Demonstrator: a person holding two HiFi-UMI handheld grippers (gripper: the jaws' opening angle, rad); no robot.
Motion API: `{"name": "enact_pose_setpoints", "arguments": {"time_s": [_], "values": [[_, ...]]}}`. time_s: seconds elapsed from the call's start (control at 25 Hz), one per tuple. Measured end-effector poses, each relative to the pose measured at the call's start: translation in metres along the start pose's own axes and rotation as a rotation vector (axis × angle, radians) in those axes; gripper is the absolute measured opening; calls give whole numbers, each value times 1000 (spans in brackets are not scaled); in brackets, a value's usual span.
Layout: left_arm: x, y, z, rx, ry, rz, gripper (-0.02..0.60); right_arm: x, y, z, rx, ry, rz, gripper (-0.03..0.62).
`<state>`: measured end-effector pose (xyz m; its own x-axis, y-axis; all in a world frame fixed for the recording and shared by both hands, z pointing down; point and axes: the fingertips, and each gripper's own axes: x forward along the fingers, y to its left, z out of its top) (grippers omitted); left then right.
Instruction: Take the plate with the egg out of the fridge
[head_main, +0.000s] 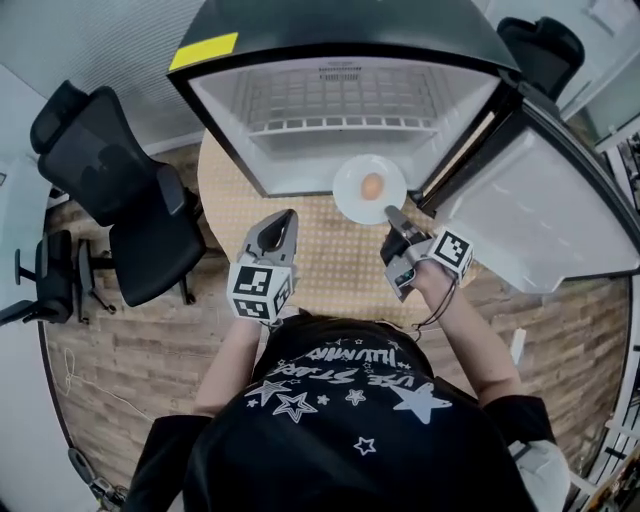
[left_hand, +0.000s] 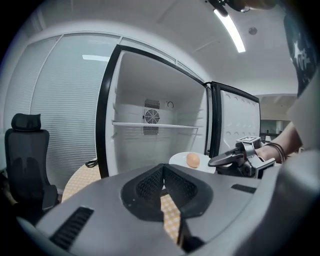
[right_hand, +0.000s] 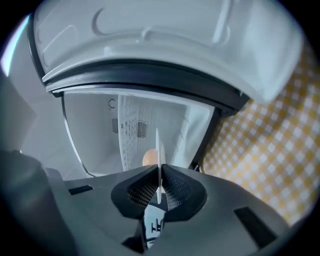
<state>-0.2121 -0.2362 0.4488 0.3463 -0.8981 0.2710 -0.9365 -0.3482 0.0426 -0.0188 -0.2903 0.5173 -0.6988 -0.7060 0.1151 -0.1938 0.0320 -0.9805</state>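
Currently plate (head_main: 347, 192) with egg (head_main: 371, 186) is held level at open front of fridge (head_main: 340, 110), partly over checked table (head_main: 325, 262). Near rim is pinched by right gripper (head_main: 392, 214); plate is seen edge-on between pads pressed onto it. Left gripper (head_main: 288, 216) is held near, left of plate and apart from it, jaws pressed together on nothing. Door (head_main: 560, 210) is swung open at right. Chair (head_main: 110, 170) is seen at left.

The place reads as an office: black swivel chairs (head_main: 120, 170) are set on a wood-plank floor (head_main: 130, 350), and a glazed partition (left_hand: 55, 100) hung with blinds is lit by a ceiling strip light (left_hand: 231, 31). A small open fridge (head_main: 300, 160) is stood on a round surface (head_main: 320, 250) covered in yellow check.
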Motion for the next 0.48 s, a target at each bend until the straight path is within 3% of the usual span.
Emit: {"name": "enact_pose_setpoints", "arguments": {"time_s": [0.08,0.28,0.48], "values": [[-4,-6,1,-5,-5,29,6,-10,4,5,-34,24,14,37],[-10,-31,5,-21,-24,76,6,-31,11,7,19,27,64,38],[-23,-59,4,-26,-42,132,6,-51,13,-6,33,98,90,38]]}}
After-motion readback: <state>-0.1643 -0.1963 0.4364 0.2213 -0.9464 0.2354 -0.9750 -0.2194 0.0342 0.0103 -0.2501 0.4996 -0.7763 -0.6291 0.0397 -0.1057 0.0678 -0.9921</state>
